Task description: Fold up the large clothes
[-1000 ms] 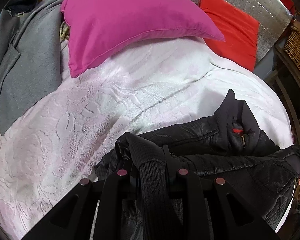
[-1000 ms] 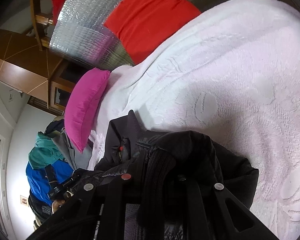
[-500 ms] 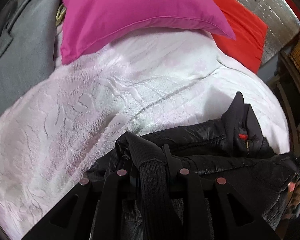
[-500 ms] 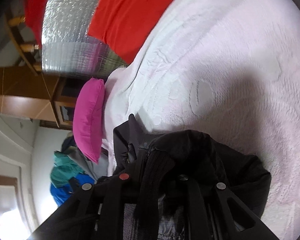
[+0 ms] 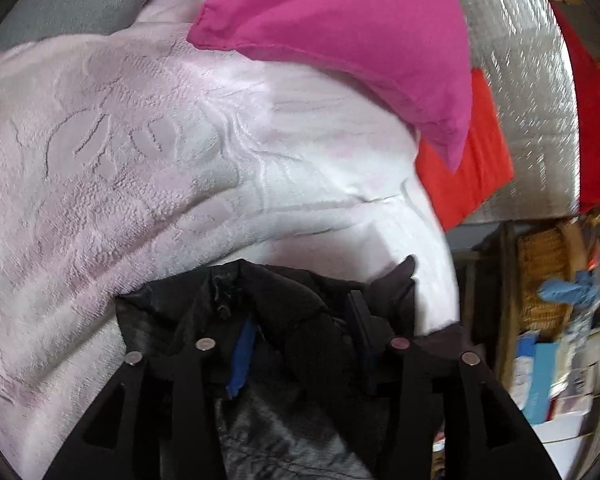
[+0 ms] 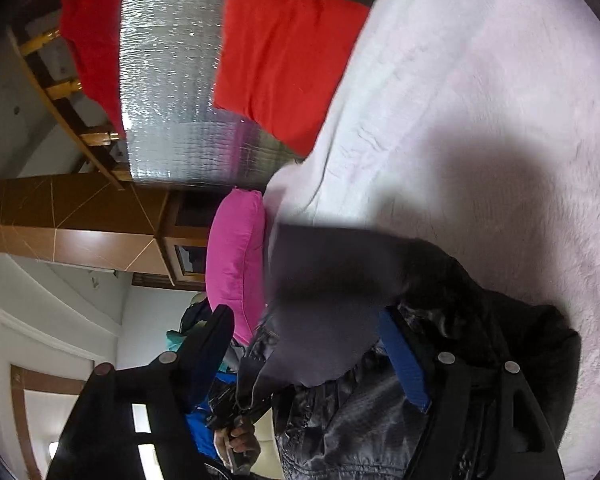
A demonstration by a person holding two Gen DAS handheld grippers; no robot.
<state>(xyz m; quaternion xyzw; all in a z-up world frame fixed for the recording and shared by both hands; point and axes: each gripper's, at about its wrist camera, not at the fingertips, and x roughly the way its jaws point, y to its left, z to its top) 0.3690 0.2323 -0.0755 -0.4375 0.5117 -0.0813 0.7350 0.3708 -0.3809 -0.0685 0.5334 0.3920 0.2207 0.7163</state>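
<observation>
A black padded jacket (image 5: pixel 296 312) lies bunched on the white embossed bedspread (image 5: pixel 132 168). My left gripper (image 5: pixel 300 320) is open, its jaws spread wide with the jacket's fabric lying loose between them. In the right wrist view the same jacket (image 6: pixel 460 300) lies on the bedspread (image 6: pixel 480 100). My right gripper (image 6: pixel 312 328) is open too, jaws wide apart, with a blurred grey-black fold of the jacket between them. Blue pads (image 6: pixel 404 364) show on the inner fingers.
A magenta pillow (image 5: pixel 340 28) and a red pillow (image 5: pixel 472 160) lie at the head of the bed against a silver quilted headboard (image 5: pixel 520 60). A wicker basket (image 5: pixel 544 276) and clutter stand off the bed's right side. A wooden cabinet (image 6: pixel 80 232) shows in the right wrist view.
Both grippers were shut on the jacket's ribbed cuffs; now both have opened and let go. Both have swung forward over the bed, and the jacket has dropped onto the bedspread.
</observation>
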